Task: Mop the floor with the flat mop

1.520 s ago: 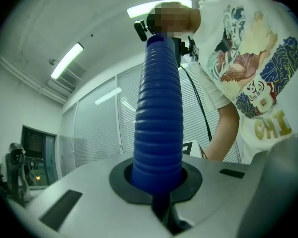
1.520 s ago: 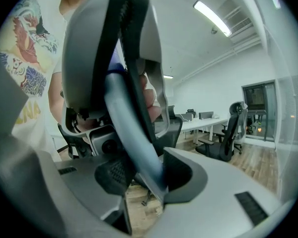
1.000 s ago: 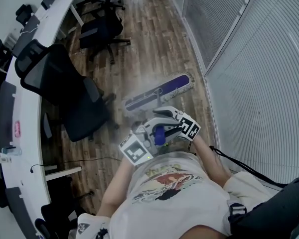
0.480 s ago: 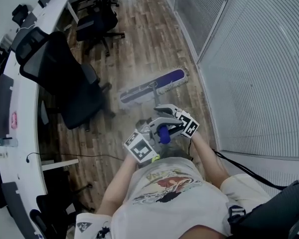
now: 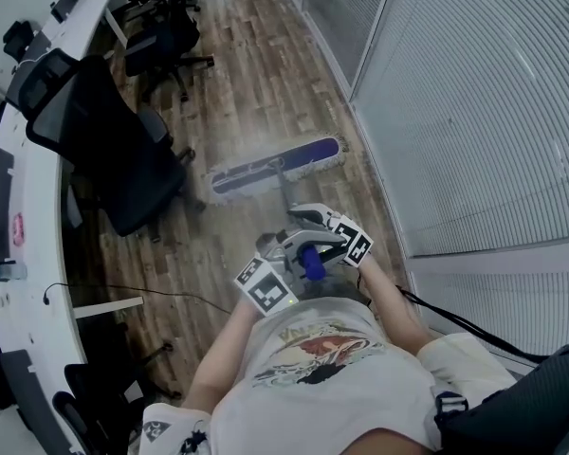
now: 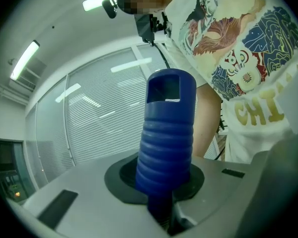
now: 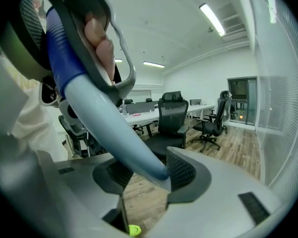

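The flat mop head [image 5: 276, 167], blue with a pale fringe, lies across the wooden floor [image 5: 256, 74] ahead of me, near the blinds wall. Its pole [image 5: 286, 207] runs back to a blue ribbed grip [image 5: 311, 262] at my waist. My left gripper [image 5: 283, 265] is shut on that blue grip [image 6: 166, 138], which stands up between its jaws. Just beyond it, my right gripper [image 5: 315, 235] is shut on the pale pole [image 7: 121, 133], which crosses between its jaws.
A large black office chair [image 5: 114, 154] stands left of the mop head, close to its left end. A long white desk [image 5: 19, 188] curves along the left side, with more chairs [image 5: 171, 27] at the far end. White blinds [image 5: 474, 112] line the right. A cable [image 5: 161, 297] trails over the floor.
The mop head has slid farther away and to the left over the floor. Both grippers keep their hold on the handle and have shifted slightly with it.
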Tool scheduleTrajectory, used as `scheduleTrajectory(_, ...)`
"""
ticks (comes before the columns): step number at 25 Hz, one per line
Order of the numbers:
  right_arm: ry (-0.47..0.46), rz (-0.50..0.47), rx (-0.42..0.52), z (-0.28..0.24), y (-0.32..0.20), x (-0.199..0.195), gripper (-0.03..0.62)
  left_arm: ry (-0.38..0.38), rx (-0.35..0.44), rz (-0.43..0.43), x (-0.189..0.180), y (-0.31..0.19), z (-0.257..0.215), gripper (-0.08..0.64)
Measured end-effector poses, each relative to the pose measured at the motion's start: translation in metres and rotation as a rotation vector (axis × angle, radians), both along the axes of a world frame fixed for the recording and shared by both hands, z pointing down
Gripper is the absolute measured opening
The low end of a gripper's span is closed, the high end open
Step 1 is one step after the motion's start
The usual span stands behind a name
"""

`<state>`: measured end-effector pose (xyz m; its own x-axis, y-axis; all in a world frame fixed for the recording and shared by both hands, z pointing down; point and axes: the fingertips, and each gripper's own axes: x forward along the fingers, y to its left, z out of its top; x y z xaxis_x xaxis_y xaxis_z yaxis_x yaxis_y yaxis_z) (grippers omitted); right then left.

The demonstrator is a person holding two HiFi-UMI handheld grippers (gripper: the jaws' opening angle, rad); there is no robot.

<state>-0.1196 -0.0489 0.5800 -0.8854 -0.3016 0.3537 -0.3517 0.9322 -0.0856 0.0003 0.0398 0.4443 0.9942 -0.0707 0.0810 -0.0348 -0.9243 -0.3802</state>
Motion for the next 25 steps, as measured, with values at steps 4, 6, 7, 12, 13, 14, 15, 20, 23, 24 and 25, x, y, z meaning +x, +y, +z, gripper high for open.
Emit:
scheduleTrajectory(4,-0.009,0.015,-0.010,-0.001,0.039,0.013,0.184,0.002,-0.008,0.018,0.013,0.040,-0.002,0.034)
scheduleTrajectory(6,-0.008,0.006,-0.011,-0.001,0.055,0.018,0.184,0.008,-0.010,0.009,0.019,0.055,-0.003,0.034)
scheduleTrajectory(7,-0.007,0.002,-0.013,-0.002,0.064,0.021,0.184,0.009,-0.012,0.004,0.022,0.063,-0.003,0.034)
scheduleTrajectory(12,-0.030,0.009,-0.024,-0.009,0.103,0.050,0.184,-0.001,-0.022,-0.013,0.054,0.101,-0.008,0.034)
scheduleTrajectory(13,-0.036,0.012,-0.027,-0.010,0.115,0.060,0.184,-0.005,-0.024,-0.011,0.065,0.112,-0.010,0.034)
scheduleTrajectory(14,-0.041,0.016,-0.031,-0.011,0.128,0.071,0.184,-0.009,-0.025,-0.007,0.076,0.125,-0.011,0.034)
scheduleTrajectory(15,-0.046,0.019,-0.032,-0.012,0.141,0.083,0.184,-0.014,-0.026,-0.003,0.088,0.139,-0.012,0.034)
scheduleTrajectory(20,-0.055,0.001,-0.031,-0.012,0.211,0.120,0.184,-0.025,-0.038,-0.019,0.128,0.206,-0.009,0.035)
scheduleTrajectory(23,-0.056,-0.015,-0.028,-0.010,0.250,0.132,0.184,-0.031,-0.045,-0.035,0.141,0.243,-0.006,0.038)
scheduleTrajectory(24,-0.058,-0.016,-0.027,-0.010,0.261,0.136,0.184,-0.034,-0.046,-0.035,0.146,0.255,-0.006,0.040)
scheduleTrajectory(25,-0.061,-0.016,-0.026,-0.010,0.271,0.142,0.184,-0.037,-0.046,-0.034,0.152,0.265,-0.006,0.040)
